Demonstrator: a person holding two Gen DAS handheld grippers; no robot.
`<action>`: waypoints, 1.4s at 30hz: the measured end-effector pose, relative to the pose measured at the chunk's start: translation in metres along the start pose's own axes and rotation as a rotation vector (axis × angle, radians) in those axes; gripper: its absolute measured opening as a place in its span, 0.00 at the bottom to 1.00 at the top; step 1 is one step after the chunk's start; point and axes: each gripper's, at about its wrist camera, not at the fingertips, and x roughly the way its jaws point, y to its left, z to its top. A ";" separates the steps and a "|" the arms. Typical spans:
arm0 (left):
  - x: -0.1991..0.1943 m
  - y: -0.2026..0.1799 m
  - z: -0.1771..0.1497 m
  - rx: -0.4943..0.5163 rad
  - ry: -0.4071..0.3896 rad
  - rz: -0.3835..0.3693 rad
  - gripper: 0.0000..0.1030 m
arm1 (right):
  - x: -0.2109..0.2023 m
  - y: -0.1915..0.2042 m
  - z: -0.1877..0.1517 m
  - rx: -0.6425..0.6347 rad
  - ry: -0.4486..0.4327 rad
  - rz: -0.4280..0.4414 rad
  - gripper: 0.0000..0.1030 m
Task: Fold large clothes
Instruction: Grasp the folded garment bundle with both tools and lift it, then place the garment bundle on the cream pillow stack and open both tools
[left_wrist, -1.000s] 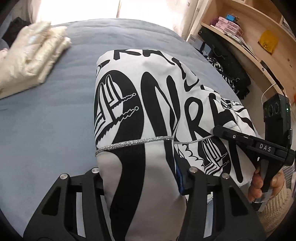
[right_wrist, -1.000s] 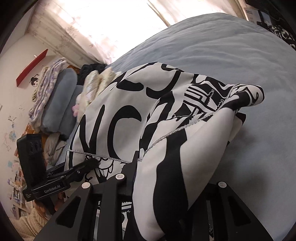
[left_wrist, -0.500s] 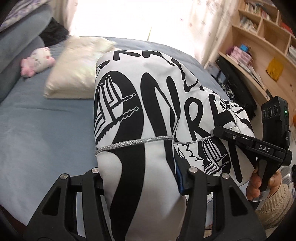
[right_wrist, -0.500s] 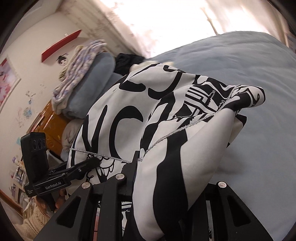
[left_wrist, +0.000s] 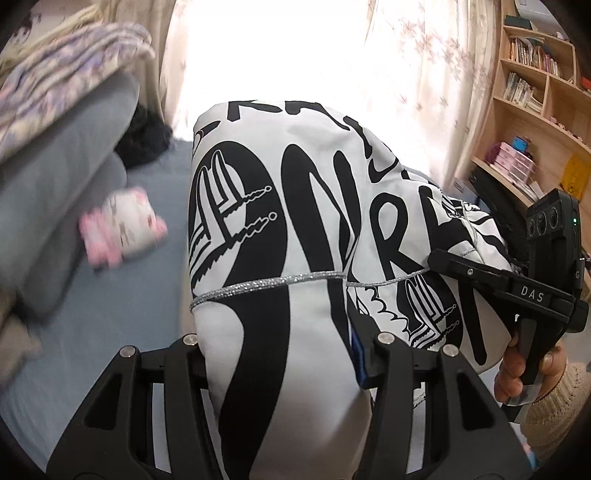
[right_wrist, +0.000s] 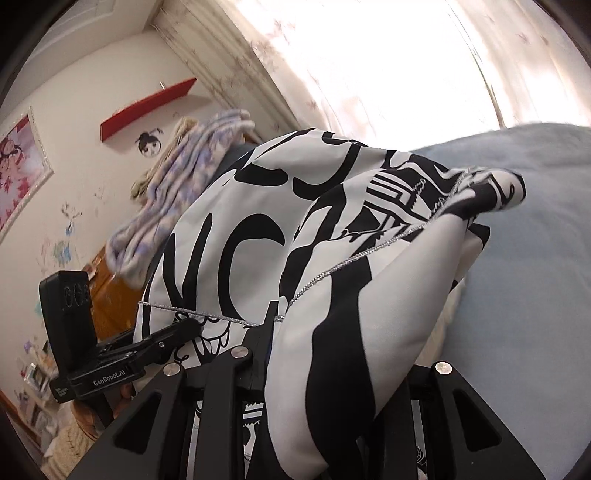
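A large white garment (left_wrist: 295, 229) printed with bold black lettering and crossed by a thin silver trim line (left_wrist: 266, 284) is held up in the air above the grey-blue bed (left_wrist: 122, 295), bunched between the two hand-held grippers. The left gripper (left_wrist: 284, 354) has its black fingers clamped on a thick fold of the cloth, which fills the space between them and spills forward. The right gripper (right_wrist: 332, 369) likewise pinches a fold, the fabric draping over and past its fingers toward the pale bedcover (right_wrist: 535, 258). In the left wrist view the right gripper appears at the far right, gripped by a bare hand (left_wrist: 517, 369) in a knitted cuff. Behind the garment: bright curtained window (left_wrist: 280, 48), wooden bookshelf (left_wrist: 535, 92), folded grey bedding (left_wrist: 62, 177), a pink-and-white soft toy (left_wrist: 122, 225), blurred.
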 end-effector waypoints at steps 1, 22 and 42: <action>0.008 0.010 0.013 0.009 -0.006 0.004 0.46 | 0.015 -0.004 0.014 0.008 -0.014 0.003 0.25; 0.321 0.189 0.053 -0.208 0.280 0.022 0.90 | 0.260 -0.183 0.025 0.308 0.125 -0.102 0.39; 0.262 0.094 0.094 -0.001 -0.009 0.357 0.54 | 0.310 -0.081 0.128 -0.003 -0.025 -0.408 0.64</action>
